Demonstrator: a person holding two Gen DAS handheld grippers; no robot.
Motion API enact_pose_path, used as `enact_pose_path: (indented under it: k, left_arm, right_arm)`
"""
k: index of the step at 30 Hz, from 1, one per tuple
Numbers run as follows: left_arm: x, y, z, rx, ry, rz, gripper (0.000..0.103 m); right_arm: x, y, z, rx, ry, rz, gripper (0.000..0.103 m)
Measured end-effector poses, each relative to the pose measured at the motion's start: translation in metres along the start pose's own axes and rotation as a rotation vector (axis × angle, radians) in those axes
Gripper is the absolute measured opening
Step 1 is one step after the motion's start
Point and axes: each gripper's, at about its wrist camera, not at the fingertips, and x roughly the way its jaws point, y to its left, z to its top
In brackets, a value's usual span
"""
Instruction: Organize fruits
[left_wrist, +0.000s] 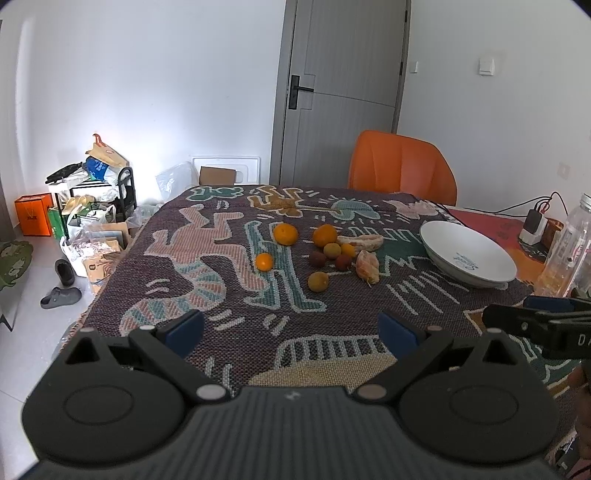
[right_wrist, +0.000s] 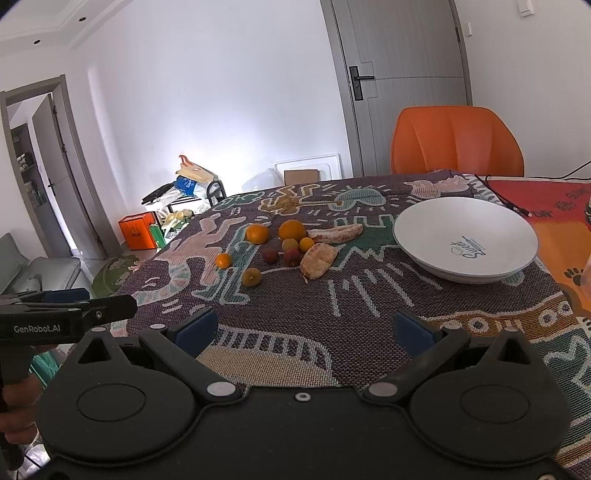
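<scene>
Both grippers hung spread and empty above the patterned cloth (left_wrist: 229, 206) — left gripper (left_wrist: 291, 330), right gripper (right_wrist: 304, 328). Beyond them the fruits (right_wrist: 291, 243) lay clustered mid-table, just left of the empty white bowl (right_wrist: 465, 240).

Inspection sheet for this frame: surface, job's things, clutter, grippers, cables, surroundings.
Surface: table under patterned woven cloth.
Job's things: loose fruits clustered mid-table; peeled segment among them; white bowl empty, to their right.
Clutter: plastic bottle at the table's right edge.
Grippers: left gripper and right gripper open, holding nothing.
Cables: black cable and charger beyond the bowl.
Surroundings: orange chair, grey door, bags on the floor.
</scene>
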Motion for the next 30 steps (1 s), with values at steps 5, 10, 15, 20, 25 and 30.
enact_pose_path:
  k: [5,10,15,20,25,30]
  left_arm:
    - [0.002,0.0,-0.001,0.005,0.0,-0.002,0.1]
    - [0.002,0.005,-0.003,-0.004,-0.014,-0.003,0.1]
    - [0.014,0.011,-0.002,-0.024,-0.023,-0.045,0.099]
    - [0.031,0.014,0.003,-0.032,-0.038,-0.067,0.098]
    - [0.051,0.011,0.004,-0.021,-0.028,-0.093,0.093]
    - [0.074,0.01,0.007,-0.042,-0.003,-0.126,0.074]
  right_arm:
    - [0.001,-0.001,0.0,0.0,0.0,-0.004,0.103]
    - [0.003,-0.002,0.002,-0.008,0.005,-0.012,0.103]
    - [0.013,-0.002,0.003,-0.028,0.004,-0.002,0.103]
    - [0.027,-0.005,0.006,-0.031,0.002,0.022,0.103]
    - [0.045,-0.012,0.01,-0.016,0.01,0.025,0.096]
    - [0.065,-0.023,0.014,0.02,0.038,0.041,0.089]
